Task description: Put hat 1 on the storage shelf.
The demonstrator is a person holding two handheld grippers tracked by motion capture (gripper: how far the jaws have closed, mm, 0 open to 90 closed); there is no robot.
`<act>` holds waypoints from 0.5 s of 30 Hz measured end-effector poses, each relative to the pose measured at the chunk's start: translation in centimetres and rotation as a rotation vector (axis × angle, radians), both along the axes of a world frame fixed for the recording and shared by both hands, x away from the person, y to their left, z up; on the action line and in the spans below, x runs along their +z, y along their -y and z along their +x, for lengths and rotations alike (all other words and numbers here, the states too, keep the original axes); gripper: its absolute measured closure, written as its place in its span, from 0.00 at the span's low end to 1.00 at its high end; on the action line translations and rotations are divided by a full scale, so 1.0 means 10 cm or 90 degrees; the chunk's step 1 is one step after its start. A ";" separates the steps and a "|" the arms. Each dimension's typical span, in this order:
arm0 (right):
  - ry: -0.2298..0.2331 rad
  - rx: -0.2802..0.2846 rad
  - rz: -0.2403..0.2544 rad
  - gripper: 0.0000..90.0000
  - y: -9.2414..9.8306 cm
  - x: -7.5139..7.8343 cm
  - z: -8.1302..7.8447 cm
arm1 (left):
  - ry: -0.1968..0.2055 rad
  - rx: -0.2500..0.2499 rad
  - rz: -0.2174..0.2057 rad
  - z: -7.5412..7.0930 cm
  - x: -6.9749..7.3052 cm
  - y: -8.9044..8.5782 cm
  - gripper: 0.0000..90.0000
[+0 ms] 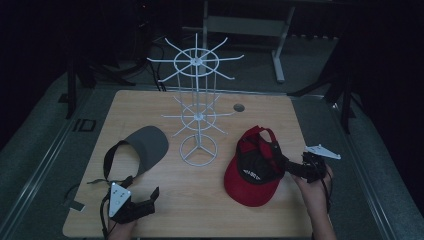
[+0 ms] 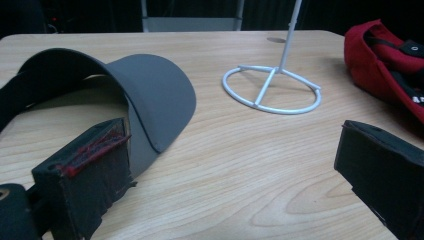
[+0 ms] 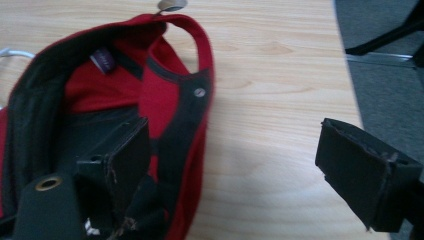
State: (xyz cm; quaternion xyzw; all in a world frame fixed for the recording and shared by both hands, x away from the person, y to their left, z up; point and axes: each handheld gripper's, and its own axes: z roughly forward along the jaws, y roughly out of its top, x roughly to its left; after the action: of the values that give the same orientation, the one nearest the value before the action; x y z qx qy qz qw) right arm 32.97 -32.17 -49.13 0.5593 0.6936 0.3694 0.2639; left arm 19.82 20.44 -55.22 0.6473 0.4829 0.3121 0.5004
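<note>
Red cap (image 1: 253, 167) lies upside down on the right half of the wooden table (image 1: 200, 210), its brim toward the person and its strap arching at the far side. From above, the right gripper (image 1: 295, 169) sits at the cap's right edge, held in the person's right hand (image 1: 315, 192). The right gripper view brings out what the high view leaves dim: the jaws stand wide apart, one over the cap's dark inner lining, the other out over bare wood, and the cap's rim with its metal snap (image 3: 199, 92) lies between them, not pinched. Near the left front of the table rests a grey visor (image 1: 142, 147) with a black headband. The left gripper (image 1: 145, 200) hovers just in front of it, jaws spread open and holding nothing. In the left gripper view one jaw stands just beside the visor's brim (image 2: 155, 95), and whether they touch I cannot tell. A white wire rack (image 1: 198, 95) stands mid-table between the two hats; its ring base (image 2: 271, 90) shows close in that same view, while its hooked arms appear from above.
</note>
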 end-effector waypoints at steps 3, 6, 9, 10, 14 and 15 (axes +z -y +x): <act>-0.001 0.013 -0.001 0.20 -0.05 0.00 0.08 | -0.005 -0.004 -0.001 0.00 -0.01 0.01 0.02; -0.010 0.027 0.007 0.20 -0.11 0.00 0.15 | -0.007 -0.010 -0.003 0.01 -0.01 0.01 0.02; -0.020 0.041 0.006 0.23 -0.17 -0.03 0.23 | -0.006 -0.011 -0.007 0.01 -0.01 0.01 0.02; -0.027 0.044 0.005 0.24 -0.19 -0.05 0.25 | -0.007 -0.012 -0.009 0.01 -0.01 0.01 0.02; -0.055 0.056 -0.013 0.23 -0.30 -0.17 0.36 | -0.006 -0.015 -0.010 0.00 0.00 0.00 0.02; -0.055 0.056 -0.013 0.23 -0.30 -0.17 0.36 | -0.006 -0.013 -0.007 0.00 0.00 0.00 0.02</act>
State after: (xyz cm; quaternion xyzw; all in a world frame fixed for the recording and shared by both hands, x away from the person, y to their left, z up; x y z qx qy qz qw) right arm 36.53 -29.16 -50.82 0.5408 0.7320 0.3490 0.2233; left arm 19.84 20.41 -55.24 0.6509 0.4800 0.3014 0.5050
